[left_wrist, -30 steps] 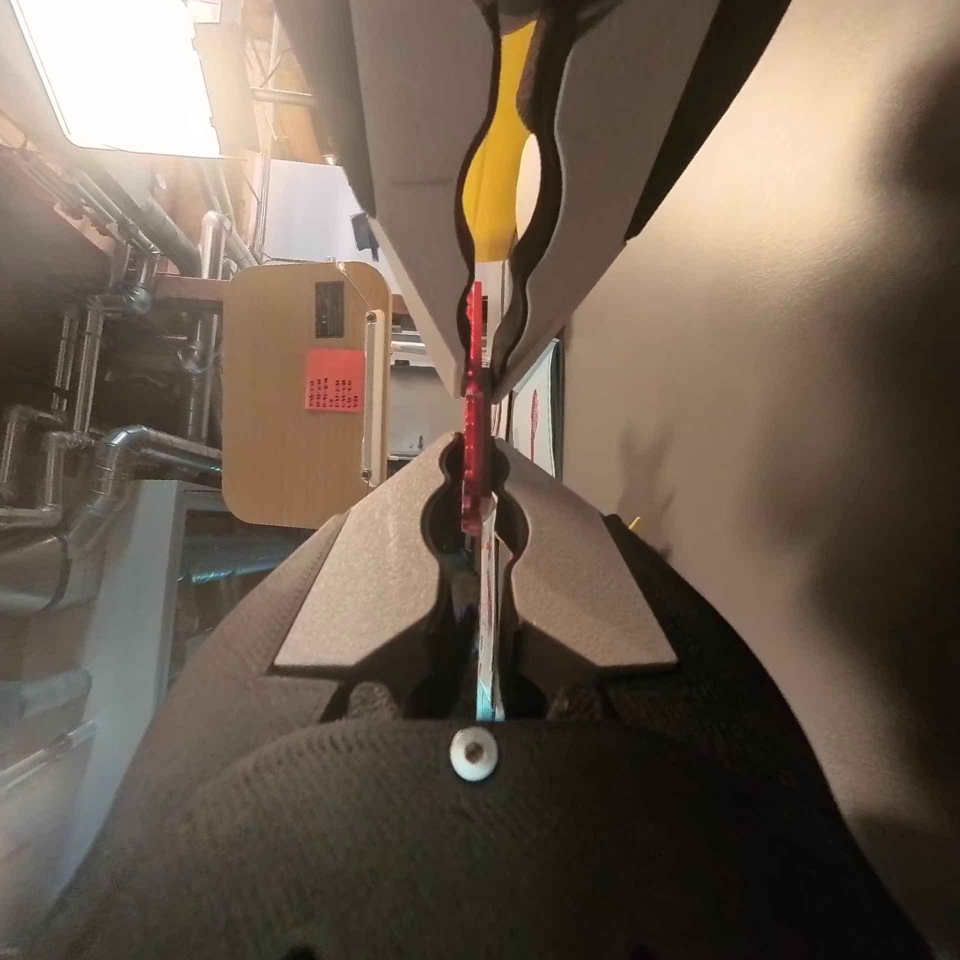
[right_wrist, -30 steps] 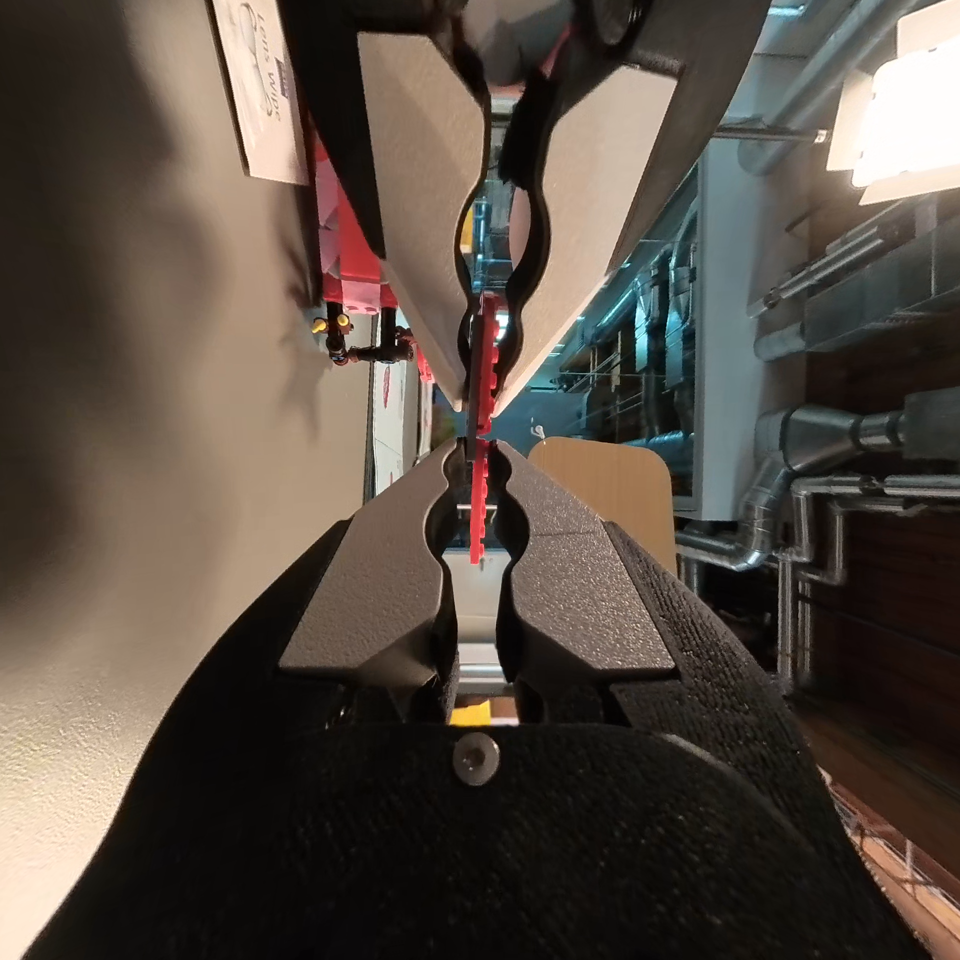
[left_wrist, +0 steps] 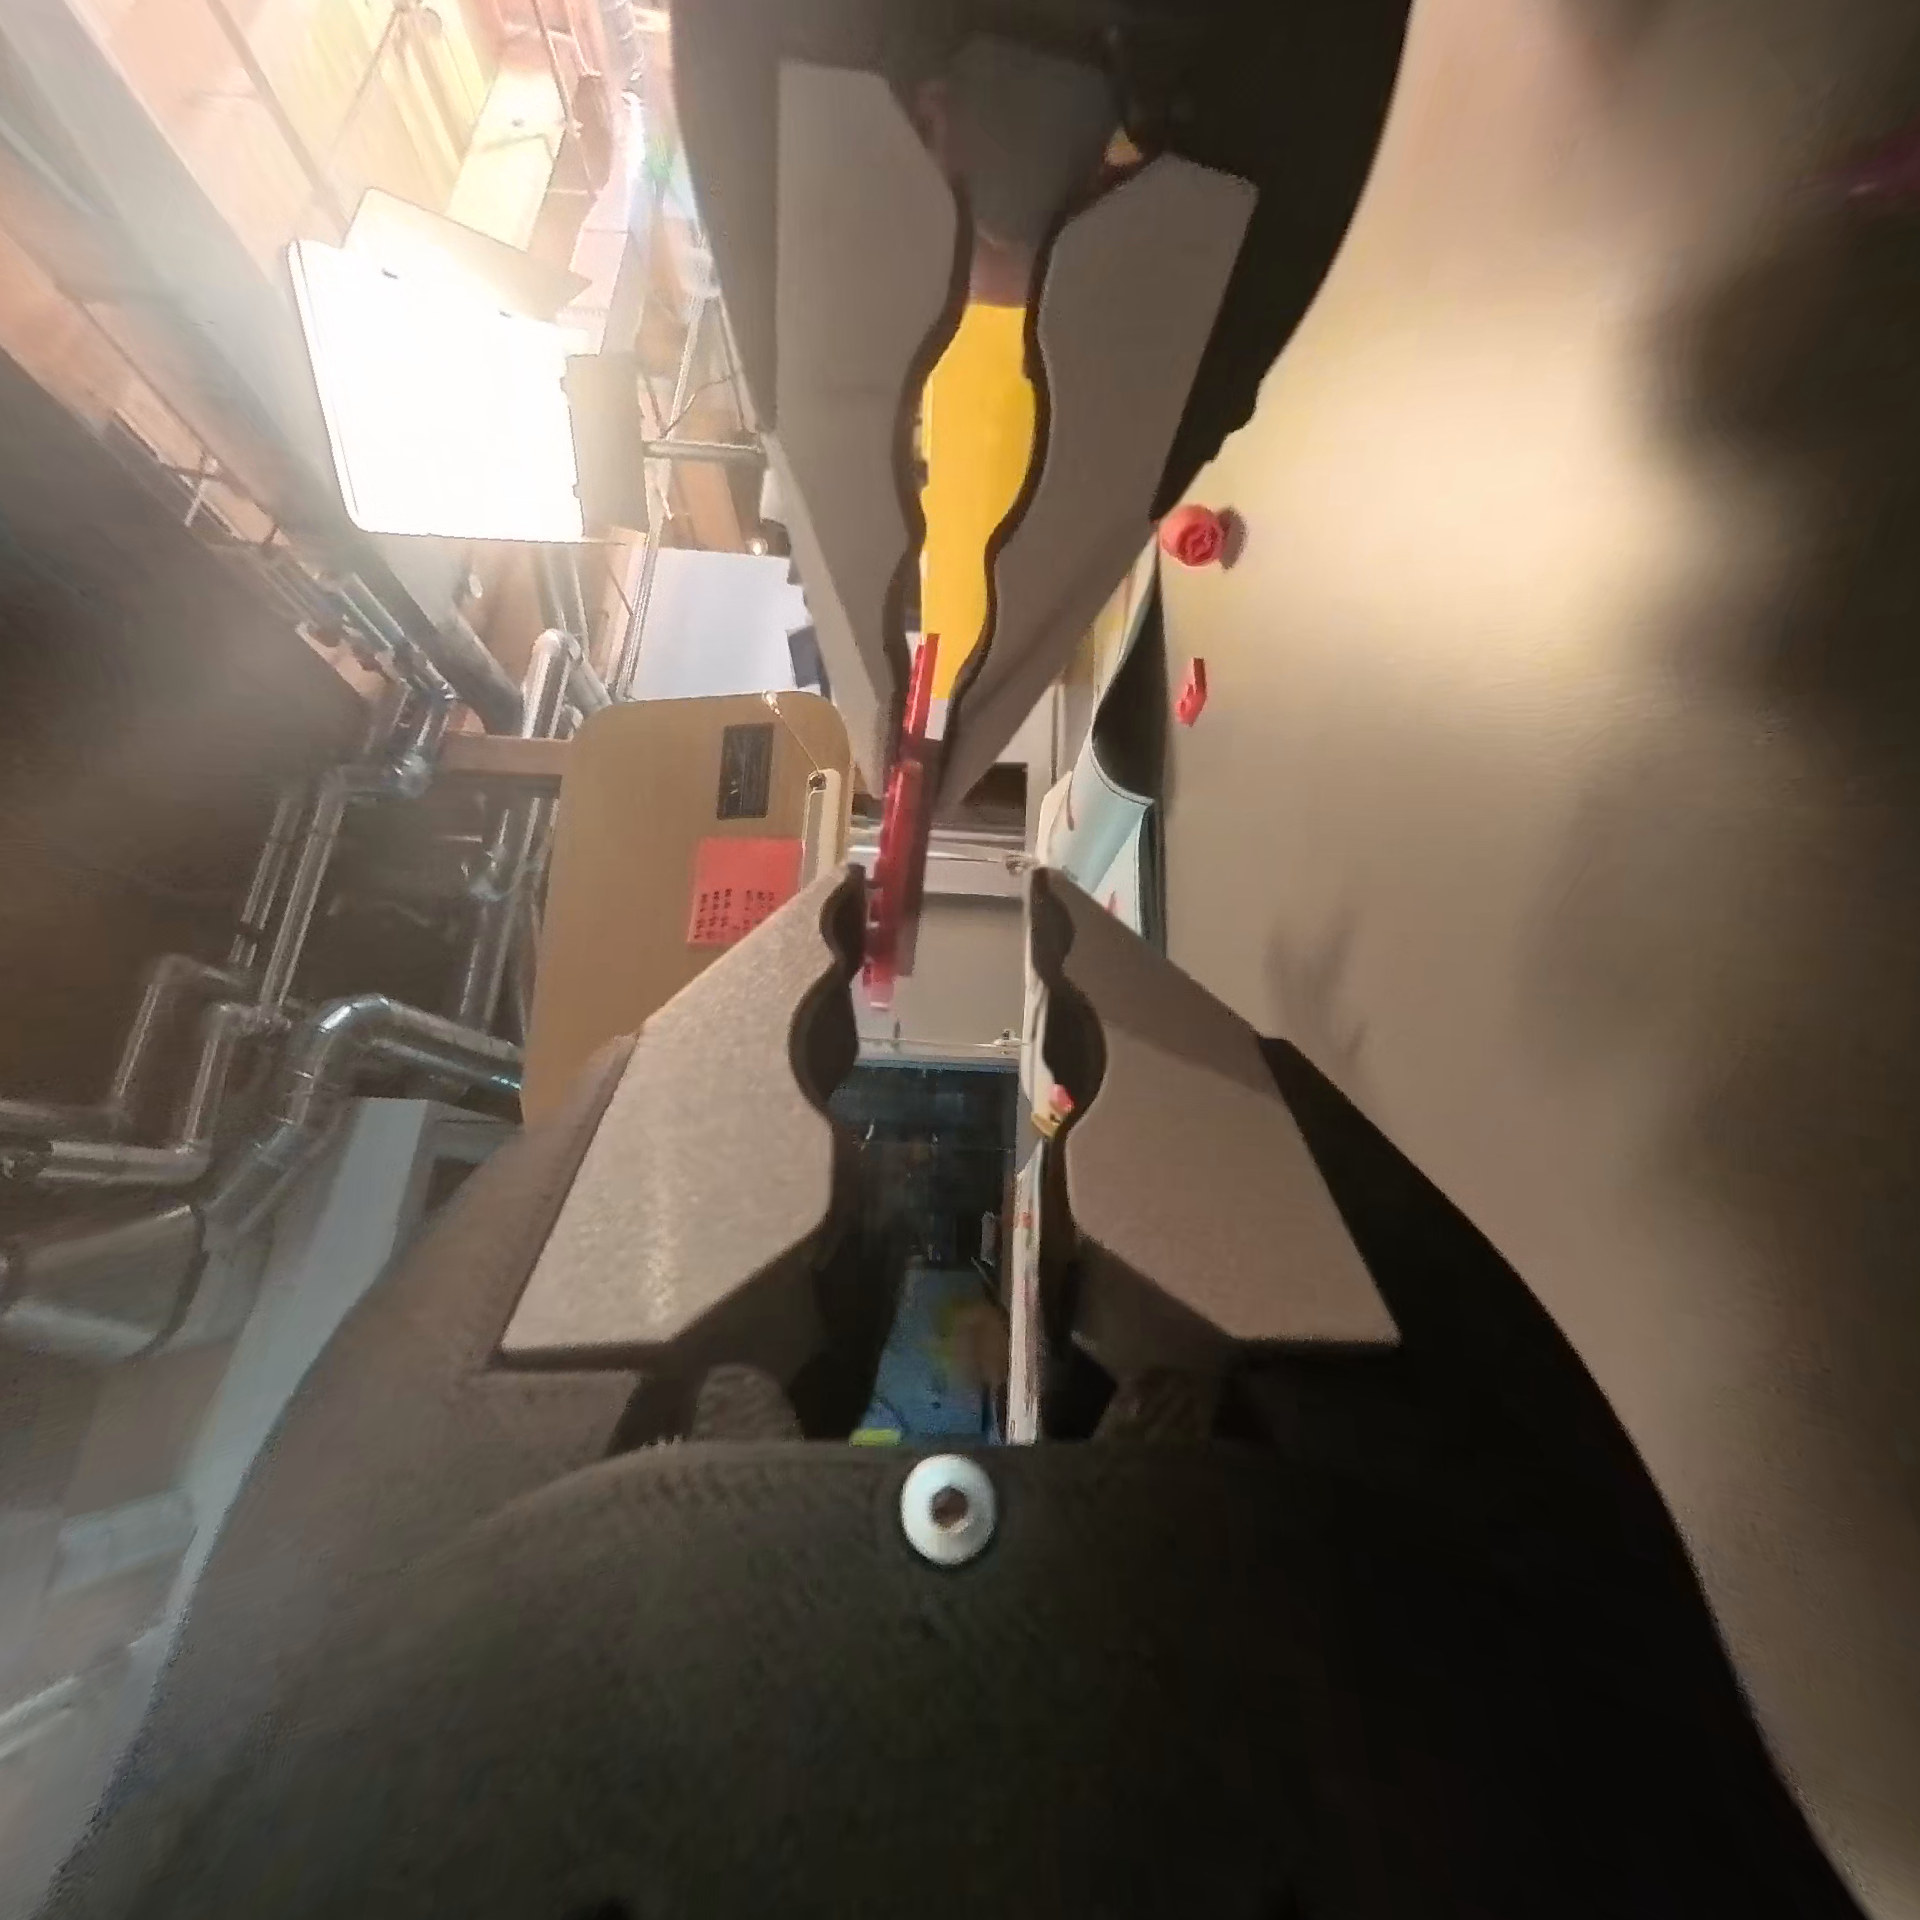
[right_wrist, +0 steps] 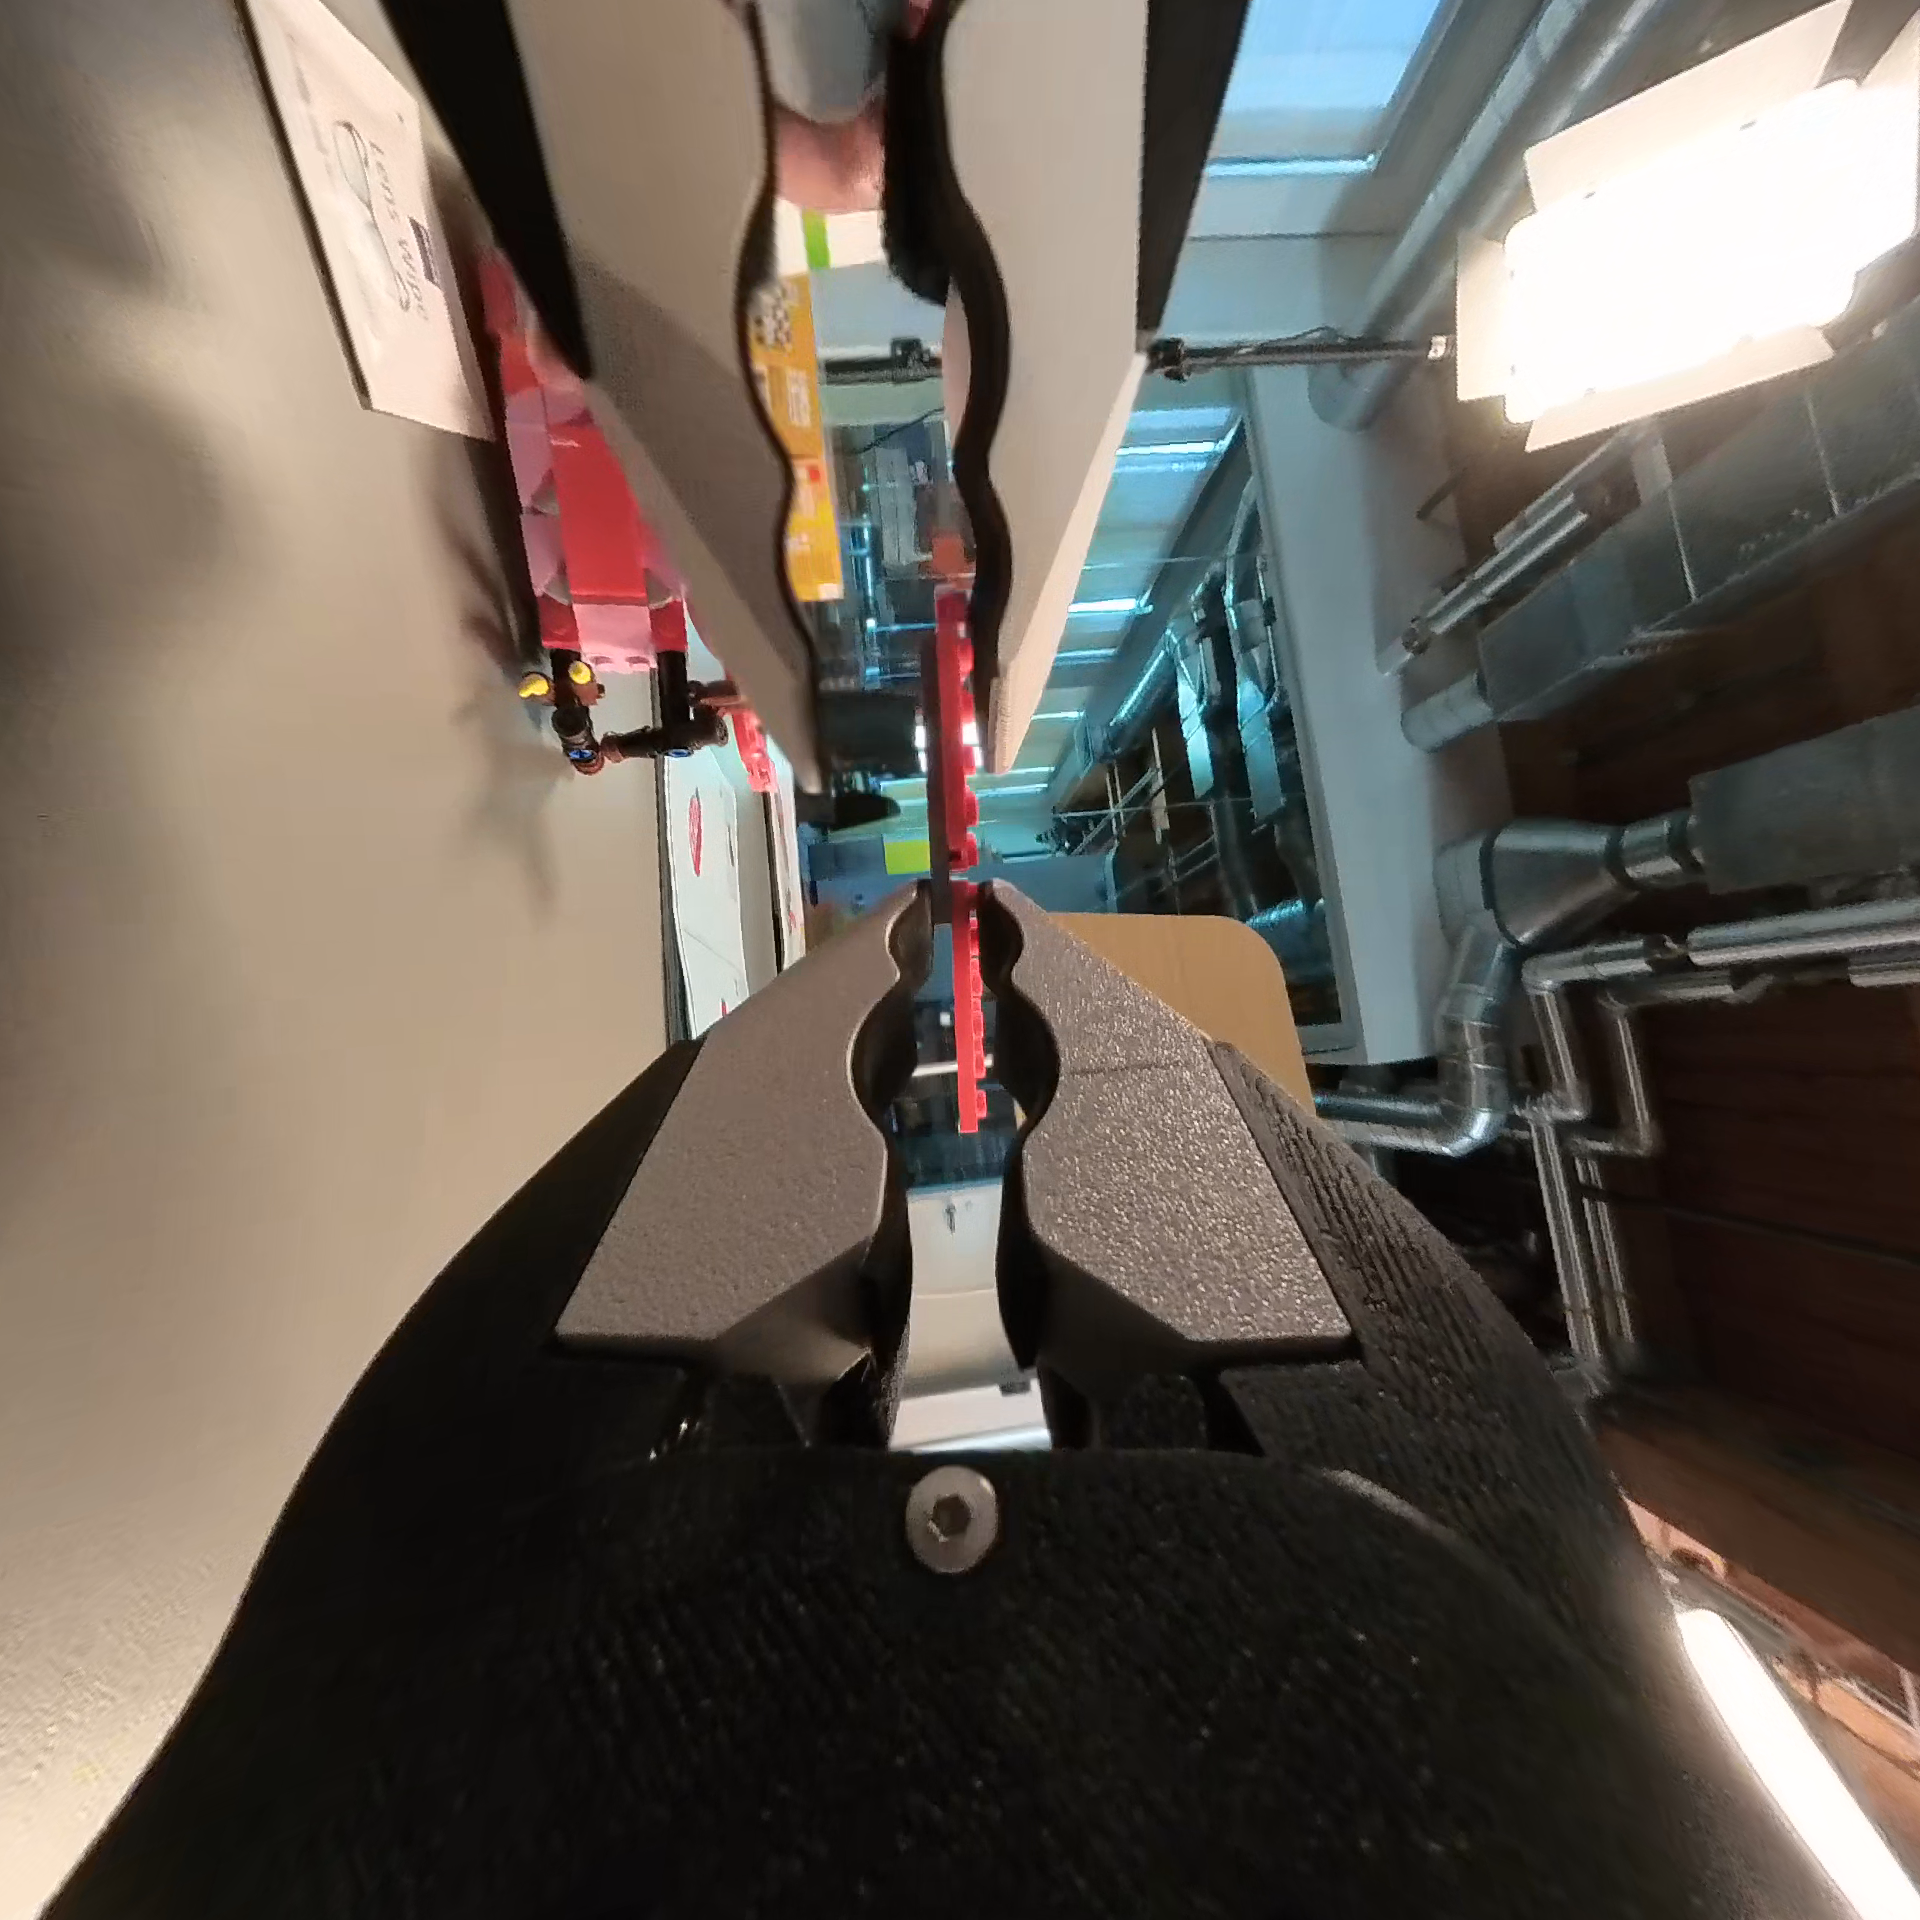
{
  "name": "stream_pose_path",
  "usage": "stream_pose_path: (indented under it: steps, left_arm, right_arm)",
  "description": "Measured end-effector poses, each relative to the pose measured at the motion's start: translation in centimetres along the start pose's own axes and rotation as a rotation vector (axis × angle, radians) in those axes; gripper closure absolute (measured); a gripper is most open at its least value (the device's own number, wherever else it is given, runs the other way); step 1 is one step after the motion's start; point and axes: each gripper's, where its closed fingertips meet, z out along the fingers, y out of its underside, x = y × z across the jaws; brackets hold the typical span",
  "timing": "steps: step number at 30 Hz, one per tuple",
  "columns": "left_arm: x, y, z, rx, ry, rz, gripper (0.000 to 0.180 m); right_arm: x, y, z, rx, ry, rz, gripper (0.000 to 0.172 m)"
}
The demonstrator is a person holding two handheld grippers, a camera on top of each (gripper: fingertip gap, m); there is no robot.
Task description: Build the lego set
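Note:
A thin red studded plate [right_wrist: 951,748] with a dark strip along one side hangs in the air between the two grippers, which face each other. My right gripper [right_wrist: 951,899] is shut on one end of it, both pads pressed on. In the left wrist view that gripper [left_wrist: 920,795] comes in from the top, clamped on the plate [left_wrist: 899,862]. My left gripper [left_wrist: 945,894] is open. The plate's free end lies next to its left pad [left_wrist: 844,914], with a wide gap to the right pad. In the right wrist view the left gripper [right_wrist: 909,764] shows at the top with spread fingers.
The grey table [right_wrist: 260,831] runs along one side. On it stand a red and pink brick build [right_wrist: 592,540], a black pipe-like piece [right_wrist: 634,727], a white card [right_wrist: 384,239], a booklet [left_wrist: 1101,831] and small red pieces [left_wrist: 1200,535]. A wooden board [left_wrist: 665,831] stands behind. The grippers are tip to tip, or close to it.
My left gripper's jaws have opened and let go of the red plate, and it has tilted a little. My right gripper keeps its hold on the plate.

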Motion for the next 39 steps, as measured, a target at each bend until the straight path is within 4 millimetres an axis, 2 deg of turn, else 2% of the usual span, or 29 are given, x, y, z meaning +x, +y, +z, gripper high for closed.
stream_pose_path:
  steps: [9, 13, 17, 21, 26, 30, 35, 39]
  left_arm:
    - [0.2, -0.1, -0.6, 0.051, 0.007, 0.042, 0.146]
    - [0.0, -0.3, -0.8, 0.068, 0.0, 0.017, 0.145]
    - [-0.8, -1.4, -1.3, 0.144, -0.017, -0.076, 0.151]
    - [-0.9, -1.6, -1.5, 0.155, -0.021, -0.069, 0.153]
    - [-0.8, -1.6, -1.5, 0.159, -0.016, -0.075, 0.154]
    - [-1.3, -1.7, -1.7, 0.165, -0.034, -0.074, 0.171]
    - [-1.1, -1.5, -1.6, 0.136, -0.006, -0.072, 0.173]
    - [-1.5, -0.4, -1.2, 0.069, -0.023, -0.089, 0.173]
  right_arm:
    - [0.1, -0.8, -0.7, 0.101, -0.027, 0.032, 0.167]
    - [0.2, -1.0, -0.9, 0.118, -0.033, 0.06, 0.167]
    - [0.6, -1.4, -1.0, 0.14, -0.025, 0.085, 0.166]
    - [0.7, -1.5, -1.1, 0.149, -0.027, 0.092, 0.167]
    - [0.7, -1.8, -1.1, 0.156, -0.03, 0.091, 0.167]
    - [0.5, -2.0, -1.1, 0.159, -0.035, 0.086, 0.166]
    - [0.8, -1.9, -1.0, 0.154, -0.022, 0.11, 0.164]
    - [1.4, -1.6, -0.9, 0.139, 0.008, 0.142, 0.152]
